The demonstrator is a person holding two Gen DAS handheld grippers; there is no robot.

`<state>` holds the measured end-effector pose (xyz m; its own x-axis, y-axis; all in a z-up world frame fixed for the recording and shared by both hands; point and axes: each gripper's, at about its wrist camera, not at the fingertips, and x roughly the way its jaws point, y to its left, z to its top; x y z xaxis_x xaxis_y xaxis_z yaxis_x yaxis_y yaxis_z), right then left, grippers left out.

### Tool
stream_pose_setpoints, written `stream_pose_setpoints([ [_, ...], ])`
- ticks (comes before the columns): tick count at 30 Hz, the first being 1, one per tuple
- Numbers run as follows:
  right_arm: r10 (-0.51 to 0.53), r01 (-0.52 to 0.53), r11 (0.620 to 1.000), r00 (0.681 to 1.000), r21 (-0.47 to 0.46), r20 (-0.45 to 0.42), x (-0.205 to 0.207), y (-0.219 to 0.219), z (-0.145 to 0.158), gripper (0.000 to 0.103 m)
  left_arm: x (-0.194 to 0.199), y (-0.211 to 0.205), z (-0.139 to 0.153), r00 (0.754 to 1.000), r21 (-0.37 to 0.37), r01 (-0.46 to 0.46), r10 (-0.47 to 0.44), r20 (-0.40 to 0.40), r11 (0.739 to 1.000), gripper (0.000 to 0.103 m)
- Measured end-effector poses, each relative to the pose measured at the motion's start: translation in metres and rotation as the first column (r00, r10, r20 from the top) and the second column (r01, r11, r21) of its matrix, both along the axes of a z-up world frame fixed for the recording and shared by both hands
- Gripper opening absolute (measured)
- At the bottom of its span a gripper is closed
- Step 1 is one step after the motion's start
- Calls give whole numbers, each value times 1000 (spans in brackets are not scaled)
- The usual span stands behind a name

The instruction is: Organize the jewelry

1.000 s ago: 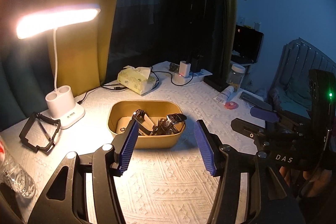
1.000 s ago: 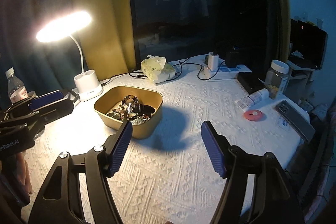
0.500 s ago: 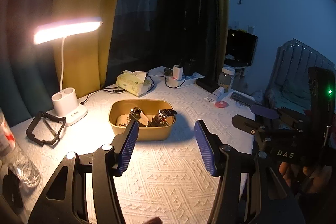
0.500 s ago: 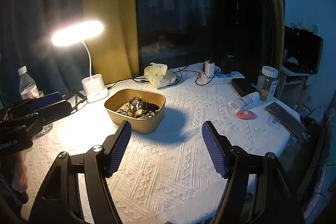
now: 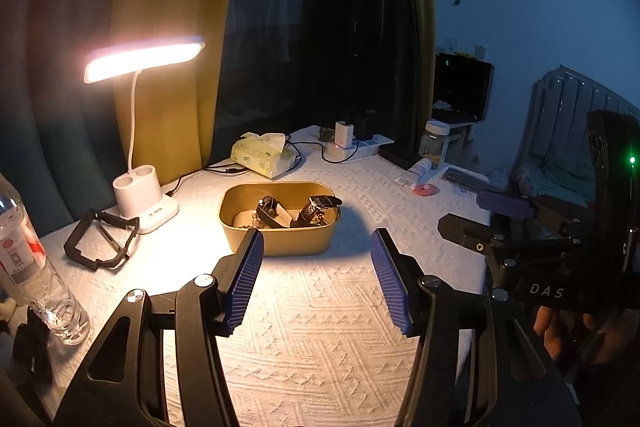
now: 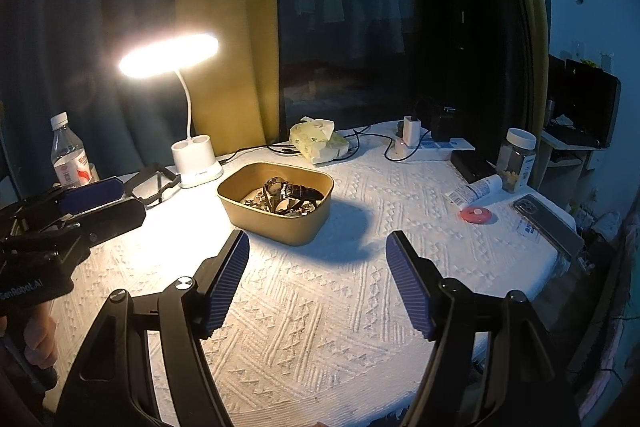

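At the centre of both frames, jewelry [image 5: 296,213] is kept together in the tan bin [image 5: 280,243], while the left gripper [image 5: 316,279] and right gripper [image 6: 318,281] are held wide apart, empty, probably ready for picking.

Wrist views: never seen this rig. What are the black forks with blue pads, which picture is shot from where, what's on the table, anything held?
There is no robot here. A person holds a handheld two-finger tool in each hand, and each tool carries a fisheye camera looking forward along its fingers.

In the left wrist view, the black fork at the bottom is the left tool. The right wrist view shows the right tool the same way. Each view also catches the other tool at its edge.

Both tools are open and hold nothing.

On the white textured tablecloth sits a tan tray holding watches and jewelry. Around it are a lit desk lamp, a water bottle, a tissue pack, a power strip, a jar and a phone.
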<state>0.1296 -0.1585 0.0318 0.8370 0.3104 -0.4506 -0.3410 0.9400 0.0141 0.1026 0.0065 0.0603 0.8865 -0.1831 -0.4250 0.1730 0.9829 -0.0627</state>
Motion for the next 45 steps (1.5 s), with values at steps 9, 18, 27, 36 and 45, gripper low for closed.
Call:
stream_pose_setpoints([
  [9, -3, 3, 1000, 1000, 1, -3, 0, -1, -1, 71, 1, 1, 1, 1000, 9, -15, 15, 4, 1000, 59],
  [18, -1, 1, 1000, 1000, 1, -2, 0, -2, -1, 72, 2, 1, 1, 1000, 14, -25, 25, 3, 1000, 59],
  [27, -1, 1, 1000, 1000, 0, -3, -1, -3, -2, 72, 3, 6, 1, 999, 9, -51, 51, 9, 999, 59],
  [36, -4, 4, 1000, 1000, 7, -1, 0, -6, -3, 72, 4, 6, 0, 999, 16, -51, 51, 6, 999, 59],
  [45, -4, 4, 1000, 1000, 7, -2, 0, -7, -4, 72, 4, 4, -1, 999, 19, -50, 50, 6, 999, 59],
])
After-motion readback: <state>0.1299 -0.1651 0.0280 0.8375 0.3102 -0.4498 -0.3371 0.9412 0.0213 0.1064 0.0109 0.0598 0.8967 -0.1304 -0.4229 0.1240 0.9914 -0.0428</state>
